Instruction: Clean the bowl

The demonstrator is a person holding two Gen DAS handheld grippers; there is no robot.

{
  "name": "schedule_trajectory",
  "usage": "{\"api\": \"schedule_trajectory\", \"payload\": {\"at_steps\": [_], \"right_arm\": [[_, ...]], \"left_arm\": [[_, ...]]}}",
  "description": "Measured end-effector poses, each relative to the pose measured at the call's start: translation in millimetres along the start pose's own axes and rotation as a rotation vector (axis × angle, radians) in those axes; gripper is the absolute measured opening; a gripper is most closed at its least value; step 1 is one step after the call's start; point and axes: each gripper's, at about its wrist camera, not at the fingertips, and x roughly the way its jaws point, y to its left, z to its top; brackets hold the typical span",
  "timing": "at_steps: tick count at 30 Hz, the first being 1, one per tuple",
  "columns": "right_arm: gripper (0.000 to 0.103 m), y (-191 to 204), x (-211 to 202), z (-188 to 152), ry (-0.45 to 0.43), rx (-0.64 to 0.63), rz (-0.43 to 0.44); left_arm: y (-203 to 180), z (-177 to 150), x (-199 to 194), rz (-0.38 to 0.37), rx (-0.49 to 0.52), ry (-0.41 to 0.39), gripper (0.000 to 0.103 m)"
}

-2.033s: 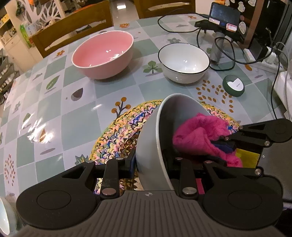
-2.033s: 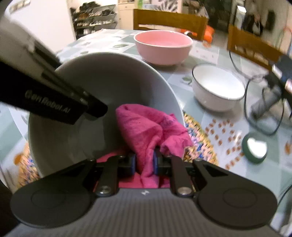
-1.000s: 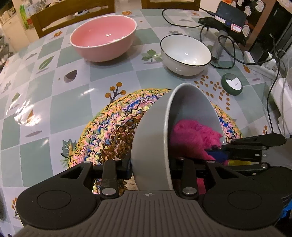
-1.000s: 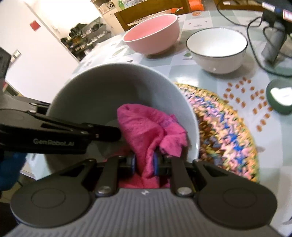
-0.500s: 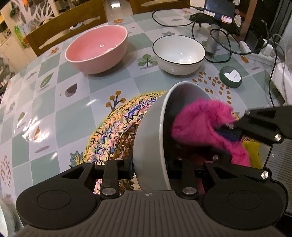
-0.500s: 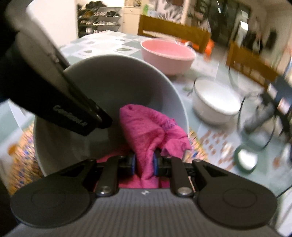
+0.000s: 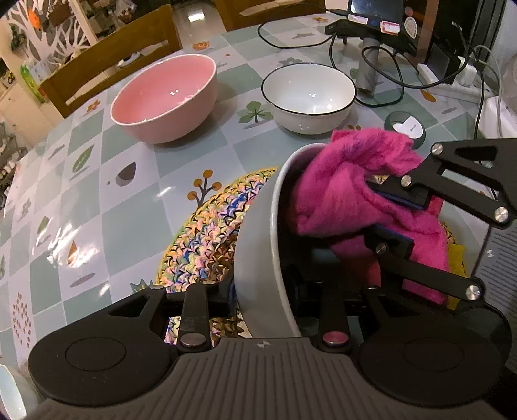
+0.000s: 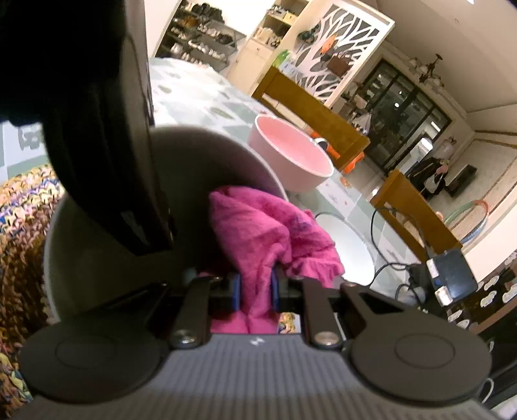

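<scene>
My left gripper is shut on the rim of a grey bowl, held tilted on its side above a woven mat. My right gripper is shut on a pink cloth and presses it against the far upper rim of the grey bowl. In the left wrist view the pink cloth bulges over the bowl's top edge, with the right gripper coming in from the right.
A pink bowl and a white bowl with a dark rim stand further back on the patterned table. A green round device, cables and a phone stand lie at the right. Wooden chairs stand behind.
The right gripper has swept the pink cloth from deep inside the grey bowl up to its top rim. The left gripper keeps its hold on the tilted bowl, which shifted slightly.
</scene>
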Motion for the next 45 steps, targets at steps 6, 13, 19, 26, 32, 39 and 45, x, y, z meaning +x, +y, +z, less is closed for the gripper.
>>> {"api": "schedule_trajectory", "payload": {"at_steps": [6,13,19,26,32,39,45], "right_arm": [[0.018,-5.1,4.2,-3.5,0.028,-0.009,0.019],[0.018,-23.9,6.8,-7.6,0.086,0.161,0.119],[0.018,-33.6,9.8,-9.7,0.119,0.309,0.196],[0.018,-32.1,13.0,-6.5,0.142,0.47,0.276],[0.018,-38.1,15.8,-11.7,0.15,0.603,0.346],[0.018,-33.3,11.3,-6.5,0.153,0.62,0.353],[0.018,-34.1,6.1,-11.4,0.138,0.585,0.344]], "left_arm": [[-1.0,0.3,-1.0,0.004,-0.002,-0.006,0.034],[3.6,-0.6,-0.2,-0.008,-0.051,-0.004,0.036],[3.5,-2.3,-1.2,-0.008,-0.086,-0.015,0.038],[8.6,-9.6,4.9,-0.026,-0.137,0.012,0.038],[14.5,-16.9,12.0,-0.066,-0.196,0.032,0.039],[17.3,-18.4,9.9,-0.08,-0.22,0.023,0.037],[17.1,-15.3,4.2,-0.065,-0.2,0.006,0.033]]}}
